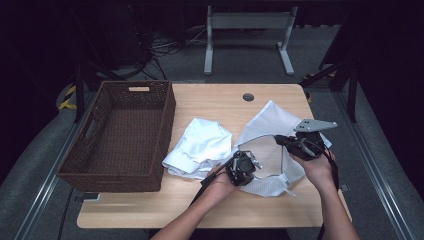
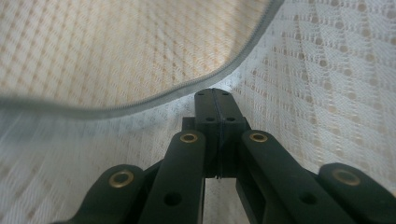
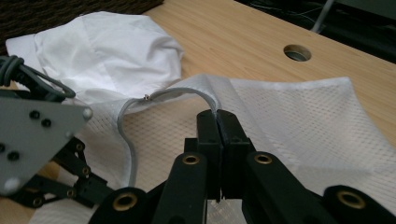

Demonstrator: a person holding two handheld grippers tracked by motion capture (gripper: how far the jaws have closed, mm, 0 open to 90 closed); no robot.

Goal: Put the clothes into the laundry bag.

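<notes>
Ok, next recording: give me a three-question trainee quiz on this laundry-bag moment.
1. True or false: the white garment already lies inside the mesh bag.
2. What does the right tool pinch? A) the wicker basket's handle B) the mesh bag's zipper edge C) the white garment
3. Which container stands at the table's left side in the high view?

Key: 1. False; it lies on the table between the wicker basket and the bag. 2. B; the left tool is shut on the bag too. 3. The wicker basket.
</notes>
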